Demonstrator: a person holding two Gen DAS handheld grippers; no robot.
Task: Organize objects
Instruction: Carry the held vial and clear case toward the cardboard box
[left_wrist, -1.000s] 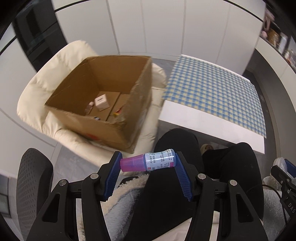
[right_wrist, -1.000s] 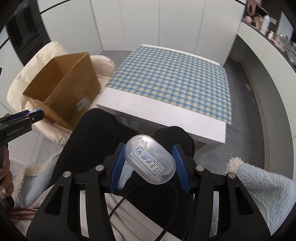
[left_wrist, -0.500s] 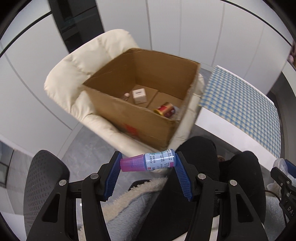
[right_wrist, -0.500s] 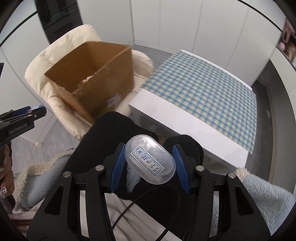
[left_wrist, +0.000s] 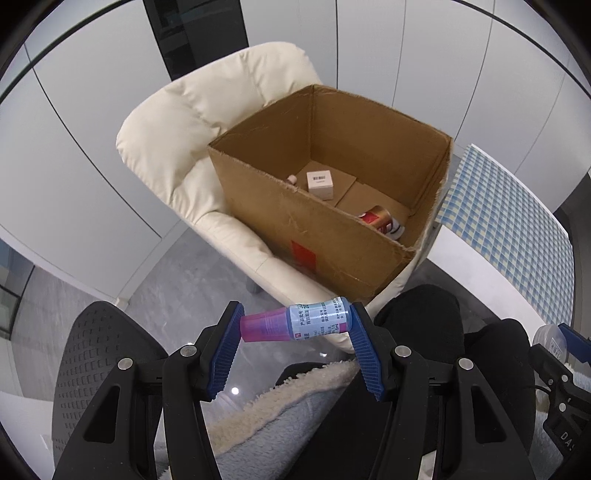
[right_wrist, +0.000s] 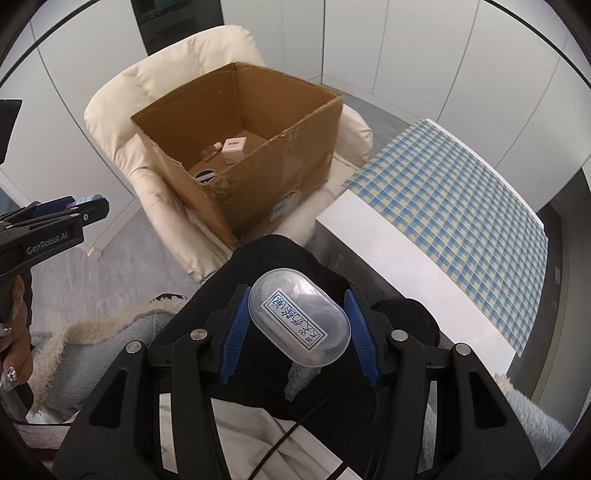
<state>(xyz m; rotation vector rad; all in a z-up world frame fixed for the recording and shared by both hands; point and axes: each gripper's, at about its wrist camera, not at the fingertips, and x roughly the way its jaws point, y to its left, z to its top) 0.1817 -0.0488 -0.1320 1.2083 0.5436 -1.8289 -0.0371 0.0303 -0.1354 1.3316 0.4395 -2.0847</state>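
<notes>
The cream armchair (left_wrist: 192, 147) stands ahead of both grippers and carries the open cardboard box (left_wrist: 314, 236) on its seat. A low table with a blue-and-yellow checked cloth (right_wrist: 454, 199) stands ahead and to the right of the right gripper, just beside the armchair. A black mesh chair back (left_wrist: 92, 354) sits low and to the left of the left gripper.

Inside the box, a small white carton (left_wrist: 320, 183) lies on the floor flap, far ahead of the left gripper. A red can (left_wrist: 380, 218) lies on its side to the right of the carton, near the box's near wall. A small pink-capped item (left_wrist: 292, 180) lies just left of the carton; its type cannot be determined.

The left gripper (left_wrist: 295, 328) is closed partway on a small bottle (left_wrist: 295, 325) with a pink cap and a blue label. The bottle lies crosswise, cap toward the left finger, with both ends touching the blue pads (left_wrist: 360, 339).

The right gripper (right_wrist: 297, 321) is closed partway on a clear oval container (right_wrist: 299, 317) bearing a handwritten label. The container touches both pads and is tilted, with its labelled face toward the camera.

Both grippers are positioned above the person's lap, short of the box.
</notes>
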